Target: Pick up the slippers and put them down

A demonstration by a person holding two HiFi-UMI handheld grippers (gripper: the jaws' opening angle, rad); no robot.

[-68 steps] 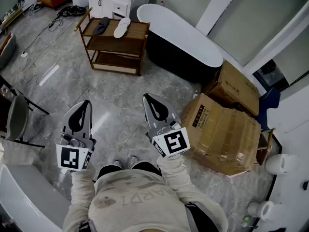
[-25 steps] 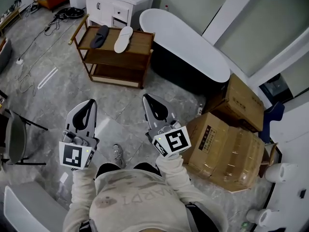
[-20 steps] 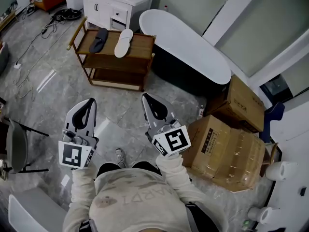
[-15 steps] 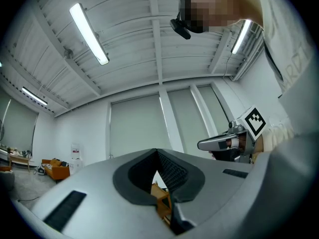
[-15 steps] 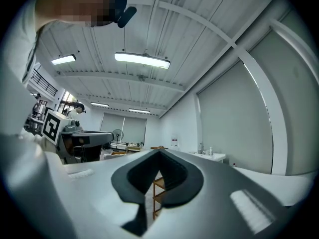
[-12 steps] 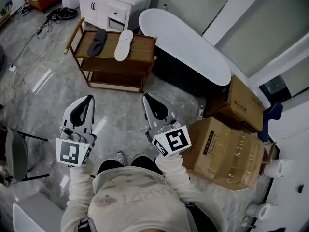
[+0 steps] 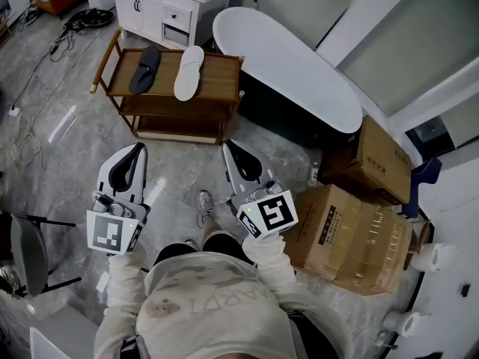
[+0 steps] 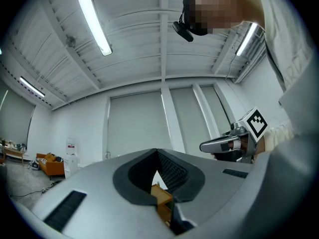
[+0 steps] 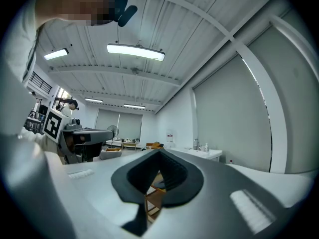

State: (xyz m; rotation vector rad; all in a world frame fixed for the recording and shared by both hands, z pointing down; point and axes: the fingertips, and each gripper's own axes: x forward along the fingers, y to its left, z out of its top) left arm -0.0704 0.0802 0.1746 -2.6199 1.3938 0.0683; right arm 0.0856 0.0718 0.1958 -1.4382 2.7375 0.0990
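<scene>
The two slippers lie side by side on top of the wooden shelf (image 7: 218,64), in the upper left of the head view. The dark slipper (image 7: 144,59) is on the left and the white slipper (image 7: 188,62) is on the right. Both are well apart from the grippers, so I think the job now is just getting close.

The left gripper (image 7: 135,149) has its fingers (image 8: 89,183) together, with nothing held. The right gripper (image 7: 227,147) also has its fingers (image 9: 239,183) together and is empty. Both point toward the shelf, and a bit of the wood shows through the gap in each gripper view.

To do this well, step up close first. The tub (image 7: 284,58) and the boxes (image 7: 352,226) are on the right, so stay to the left of them. Open the fingers before they get to the slippers, not after. The left gripper suits the dark slipper and the right one suits the white slipper. Pinch each by its side edge, squeeze, then lift straight up so it clears the rail at the shelf's end.

There is little to read. Each cube (image 7: 269,214) has a black and white square pattern, not words. The boxes have dark print, too small to read. The person's top (image 7: 202,305) has pale letters, upside down and too faint to be sure of.
</scene>
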